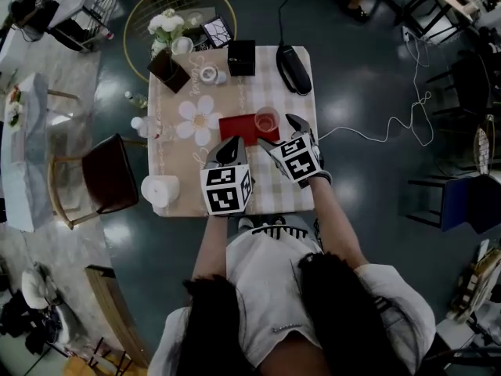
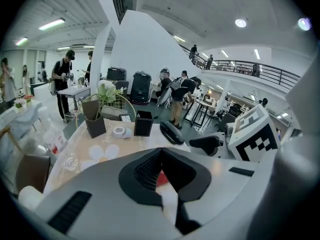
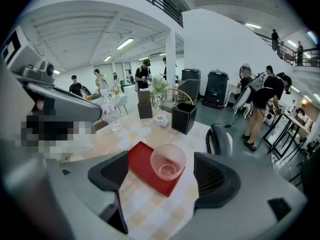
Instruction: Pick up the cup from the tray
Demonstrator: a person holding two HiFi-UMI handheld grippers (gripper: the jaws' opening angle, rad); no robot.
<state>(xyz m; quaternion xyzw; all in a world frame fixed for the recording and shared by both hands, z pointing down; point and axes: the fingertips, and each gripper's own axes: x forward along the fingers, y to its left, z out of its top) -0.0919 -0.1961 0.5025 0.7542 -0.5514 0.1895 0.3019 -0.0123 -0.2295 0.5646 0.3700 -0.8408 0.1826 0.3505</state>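
A clear pinkish cup (image 1: 266, 120) stands upright on the right end of a red tray (image 1: 239, 128) in the middle of the checked table. In the right gripper view the cup (image 3: 168, 163) sits just ahead of and between my right gripper's (image 3: 162, 178) wide-apart jaws, and neither pad touches it. From the head view the right gripper (image 1: 283, 131) is at the cup's near right side. My left gripper (image 1: 228, 150) hovers at the tray's near edge with its jaws together and nothing in them. In its own view the left gripper (image 2: 160, 156) hides most of the tray.
At the table's far side are a black box (image 1: 241, 57), a black handheld device (image 1: 293, 67), a tape roll (image 1: 208, 74) and a dark vase of white flowers (image 1: 167, 28). A flower-shaped mat (image 1: 198, 120), a bottle (image 1: 145, 128) and a white roll (image 1: 160, 190) lie left. A chair (image 1: 109, 175) stands beside the table.
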